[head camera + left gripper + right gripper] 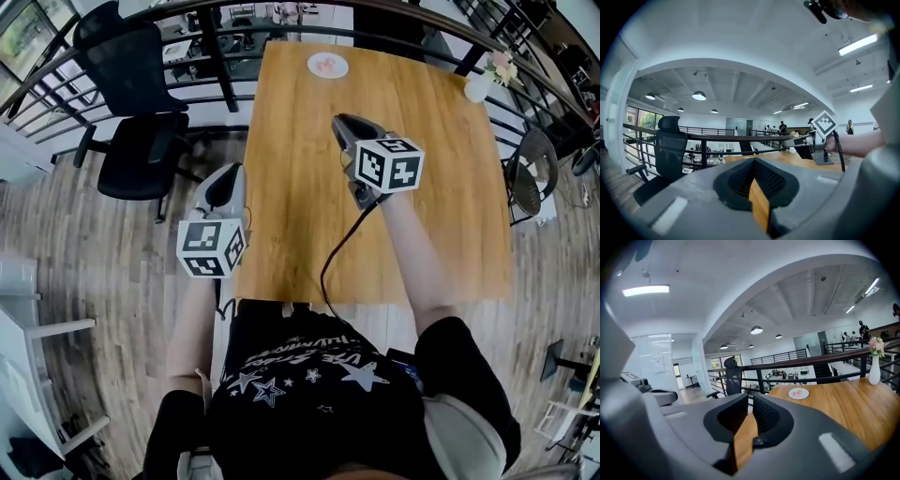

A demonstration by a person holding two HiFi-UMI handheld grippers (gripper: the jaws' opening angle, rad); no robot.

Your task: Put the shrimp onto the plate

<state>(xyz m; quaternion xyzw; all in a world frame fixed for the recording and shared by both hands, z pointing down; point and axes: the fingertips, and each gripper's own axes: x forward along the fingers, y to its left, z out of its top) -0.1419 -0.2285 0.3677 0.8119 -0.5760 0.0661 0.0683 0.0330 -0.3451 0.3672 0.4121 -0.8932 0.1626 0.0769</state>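
A small white plate (327,66) sits at the far end of the wooden table (431,234), with pink shrimp (325,63) lying on it. The right gripper view shows the same plate (798,393) and shrimp (799,392) well ahead. My right gripper (339,120) hangs over the middle of the table, far short of the plate, shut and holding nothing (751,398). My left gripper (229,171) is held at the table's left edge, also shut and holding nothing (753,160). The right gripper (799,140) also shows in the left gripper view.
A white vase with flowers (482,82) stands at the table's far right corner. A black office chair (141,141) is left of the table, a round-backed chair (530,173) to its right. A dark railing (225,56) curves behind the table.
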